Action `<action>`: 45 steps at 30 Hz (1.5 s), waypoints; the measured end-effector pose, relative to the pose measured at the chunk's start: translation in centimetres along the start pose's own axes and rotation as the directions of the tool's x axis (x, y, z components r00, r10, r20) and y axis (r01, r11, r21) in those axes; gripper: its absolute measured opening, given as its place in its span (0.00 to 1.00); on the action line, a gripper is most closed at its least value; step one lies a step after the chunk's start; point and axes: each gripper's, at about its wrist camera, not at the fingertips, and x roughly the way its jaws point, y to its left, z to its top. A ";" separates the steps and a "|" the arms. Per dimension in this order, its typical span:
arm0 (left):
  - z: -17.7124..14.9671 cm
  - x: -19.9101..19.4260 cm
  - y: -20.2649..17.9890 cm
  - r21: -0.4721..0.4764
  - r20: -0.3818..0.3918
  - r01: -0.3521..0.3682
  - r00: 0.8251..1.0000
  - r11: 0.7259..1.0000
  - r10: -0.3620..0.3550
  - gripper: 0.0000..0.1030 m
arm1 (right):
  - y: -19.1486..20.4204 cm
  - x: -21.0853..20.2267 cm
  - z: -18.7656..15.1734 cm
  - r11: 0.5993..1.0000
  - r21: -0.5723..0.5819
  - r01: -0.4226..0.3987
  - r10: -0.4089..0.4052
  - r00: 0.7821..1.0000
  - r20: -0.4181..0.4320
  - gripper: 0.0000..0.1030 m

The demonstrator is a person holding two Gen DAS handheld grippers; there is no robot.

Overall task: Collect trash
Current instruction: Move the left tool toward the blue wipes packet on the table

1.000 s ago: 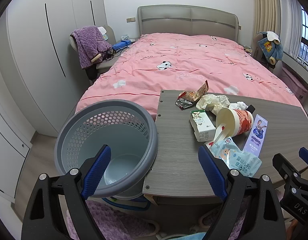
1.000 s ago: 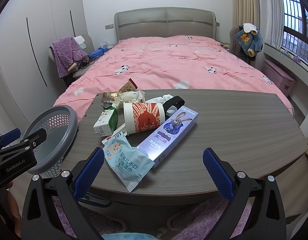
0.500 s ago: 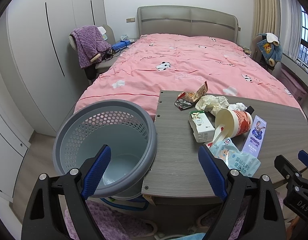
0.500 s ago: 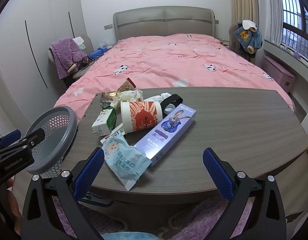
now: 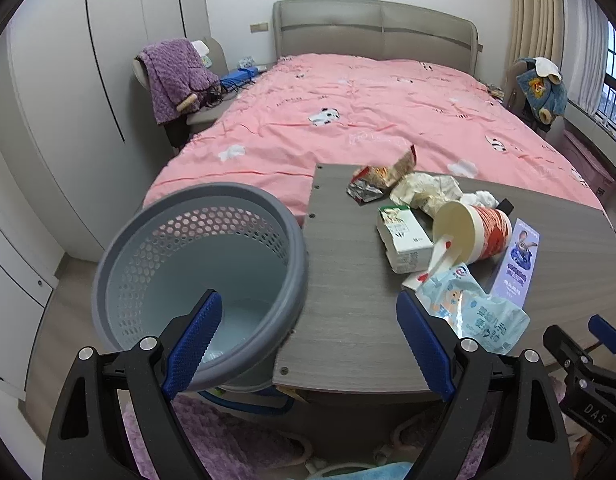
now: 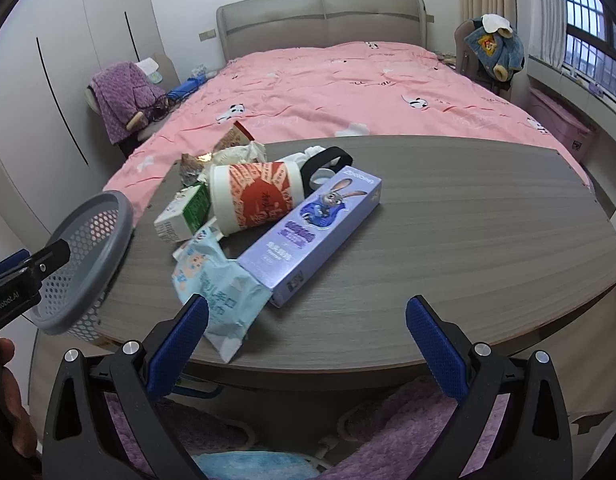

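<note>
While over table (image 6: 447, 232), left gripper (image 5: 308, 336), right gripper (image 6: 308, 332) gape wide, empty.

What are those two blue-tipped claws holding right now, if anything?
Nothing. The left gripper and right gripper are both open and empty.

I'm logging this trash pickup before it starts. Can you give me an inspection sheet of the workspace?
Surface: grey table, trash heaped at its left end.
Job's things: cup on its side, carton, wipes pack, purple box, wrappers, tissue; grey bin at the table's left edge.
Clutter: black band.
Grippers: left gripper and right gripper open, empty.
Cables: some on the chair.
Surroundings: pink bed, wardrobe.
</note>
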 end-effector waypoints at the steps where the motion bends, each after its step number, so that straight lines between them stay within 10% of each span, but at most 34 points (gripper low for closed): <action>1: 0.0 0.2 -0.3 0.006 -0.010 0.008 1.000 1.000 -0.008 0.83 | -0.3 0.0 0.0 1.000 0.002 0.011 -0.011 1.000 0.005 0.94; 19: -0.6 2.7 -9.9 0.107 -0.121 0.182 0.978 0.977 -0.169 0.83 | -8.1 0.7 -0.6 0.994 0.092 0.063 -0.066 0.998 0.025 0.94; 45: -0.8 6.2 -9.2 0.035 -0.226 0.109 0.969 0.993 -0.098 0.82 | -8.6 2.3 0.2 0.995 0.097 -0.018 0.016 1.000 0.017 0.94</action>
